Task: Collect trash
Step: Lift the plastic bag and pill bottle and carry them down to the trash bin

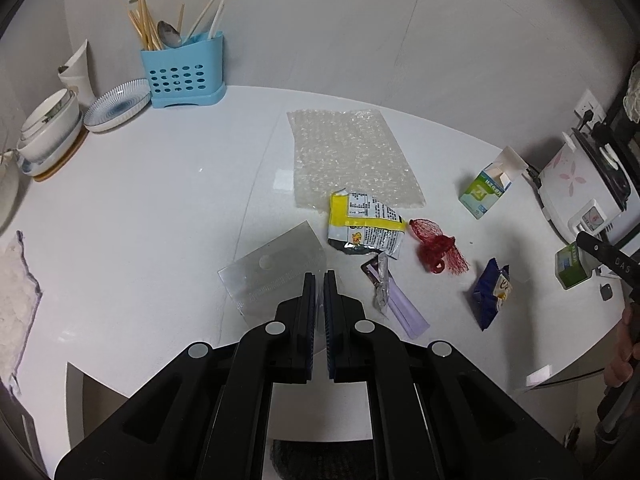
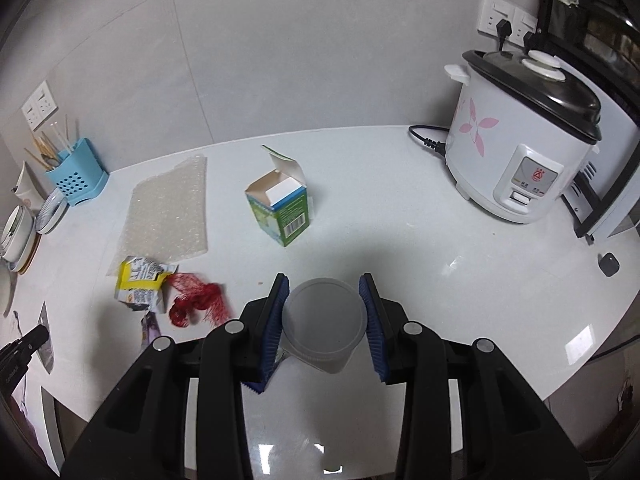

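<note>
A clear plastic sheet (image 1: pixel 276 268) is pinched by the left hand-held gripper (image 1: pixel 319 280); a lidded tub (image 2: pixel 324 320) is clamped by the right hand-held gripper (image 2: pixel 324 300). Both must next be carried to a bin, judged unseen.

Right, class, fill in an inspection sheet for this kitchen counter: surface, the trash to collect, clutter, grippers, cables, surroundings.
Surface: white countertop, glossy, reflecting lights.
Job's things: bubble wrap, yellow wrapper, red net, blue packet, purple wrapper and open green carton lie loose.
Clutter: blue cutlery holder, stacked bowls, rice cooker.
Grippers: left gripper shut, apparently pinching a clear plastic sheet; right gripper shut on a lidded round tub.
Cables: black cord lies beside the rice cooker; plugs sit in the wall socket.
Surroundings: grey wall.
</note>
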Action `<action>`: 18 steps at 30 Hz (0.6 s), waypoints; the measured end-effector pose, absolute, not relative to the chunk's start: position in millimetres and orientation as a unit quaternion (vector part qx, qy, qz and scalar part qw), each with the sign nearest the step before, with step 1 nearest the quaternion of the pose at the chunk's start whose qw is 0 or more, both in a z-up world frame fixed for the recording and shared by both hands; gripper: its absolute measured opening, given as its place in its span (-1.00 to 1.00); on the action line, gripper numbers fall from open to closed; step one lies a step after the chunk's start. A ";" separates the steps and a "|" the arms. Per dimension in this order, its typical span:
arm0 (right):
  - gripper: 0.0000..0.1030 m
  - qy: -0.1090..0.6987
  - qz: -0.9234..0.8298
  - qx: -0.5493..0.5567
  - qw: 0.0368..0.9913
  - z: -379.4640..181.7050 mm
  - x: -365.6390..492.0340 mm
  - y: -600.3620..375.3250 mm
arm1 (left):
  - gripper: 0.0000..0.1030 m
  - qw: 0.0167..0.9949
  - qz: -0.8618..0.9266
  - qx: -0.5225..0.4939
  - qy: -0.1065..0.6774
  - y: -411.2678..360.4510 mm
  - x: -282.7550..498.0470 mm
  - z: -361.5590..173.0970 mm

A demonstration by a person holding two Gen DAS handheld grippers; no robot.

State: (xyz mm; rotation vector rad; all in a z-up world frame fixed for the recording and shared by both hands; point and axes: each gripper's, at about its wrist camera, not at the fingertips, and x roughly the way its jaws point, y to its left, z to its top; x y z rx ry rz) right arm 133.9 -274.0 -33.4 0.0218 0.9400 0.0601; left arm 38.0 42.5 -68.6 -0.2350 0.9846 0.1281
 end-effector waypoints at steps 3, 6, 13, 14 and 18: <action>-0.32 0.444 0.032 0.006 0.896 -24.2 115.4 -266.8 | -0.93 0.876 0.053 -0.107 0.467 39.1 25.7 -62.1; -0.32 0.432 0.037 -0.002 0.901 -15.5 95.9 -259.6 | -0.93 0.879 0.045 -0.102 0.464 36.6 13.7 -57.5; -0.32 0.418 0.051 0.003 0.907 -1.8 49.3 -245.7 | -0.93 0.883 0.024 -0.099 0.458 33.6 -16.4 -48.7; -0.32 0.416 0.054 0.004 0.908 -0.9 43.0 -243.7 | -0.93 0.883 0.020 -0.100 0.458 33.1 -20.9 -47.8; -0.32 0.412 0.062 0.005 0.909 1.5 14.9 -235.0 | -0.93 0.886 0.011 -0.095 0.454 29.1 -39.1 -45.0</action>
